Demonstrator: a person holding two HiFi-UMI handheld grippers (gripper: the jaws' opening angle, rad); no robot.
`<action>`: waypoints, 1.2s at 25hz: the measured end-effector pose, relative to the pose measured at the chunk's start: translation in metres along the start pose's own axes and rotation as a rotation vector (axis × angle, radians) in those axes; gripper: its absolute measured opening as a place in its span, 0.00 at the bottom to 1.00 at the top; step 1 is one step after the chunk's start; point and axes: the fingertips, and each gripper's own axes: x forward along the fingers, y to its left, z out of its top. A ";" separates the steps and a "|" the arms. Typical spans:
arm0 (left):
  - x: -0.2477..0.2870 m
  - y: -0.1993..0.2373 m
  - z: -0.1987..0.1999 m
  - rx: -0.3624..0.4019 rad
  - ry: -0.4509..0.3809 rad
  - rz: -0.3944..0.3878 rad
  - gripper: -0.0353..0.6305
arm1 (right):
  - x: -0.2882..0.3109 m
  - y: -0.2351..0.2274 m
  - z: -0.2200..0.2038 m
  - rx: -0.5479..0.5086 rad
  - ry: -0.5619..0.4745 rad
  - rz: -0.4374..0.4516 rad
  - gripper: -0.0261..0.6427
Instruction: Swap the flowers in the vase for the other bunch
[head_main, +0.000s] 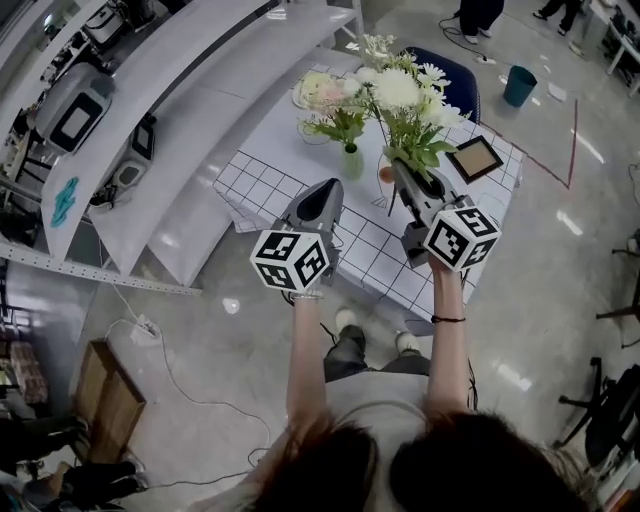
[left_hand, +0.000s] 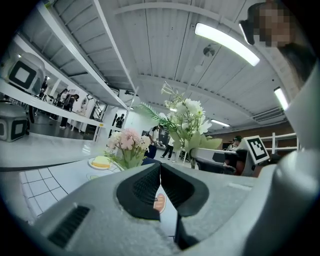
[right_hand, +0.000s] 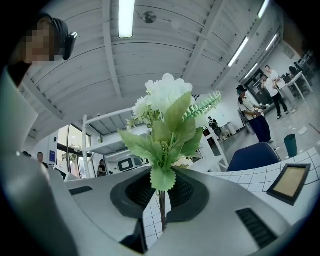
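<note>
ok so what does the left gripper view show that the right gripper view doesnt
Only the left gripper view: the pink bunch, a plate with something yellow beside it, and the left gripper, jaws together on nothing. Only the right gripper view: the stems clamped in the jaws of the right gripper, and a picture frame. Both: the white bunch, part of the right gripper and the checked tablecloth.
</note>
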 end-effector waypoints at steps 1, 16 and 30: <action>0.001 0.002 0.000 0.000 0.003 -0.010 0.08 | 0.001 0.000 0.000 0.000 -0.005 -0.011 0.11; 0.011 0.014 -0.004 -0.001 0.060 -0.174 0.07 | -0.009 0.001 0.007 -0.008 -0.126 -0.164 0.11; 0.038 0.023 -0.006 -0.044 0.062 -0.220 0.07 | -0.001 -0.018 0.012 -0.011 -0.135 -0.187 0.11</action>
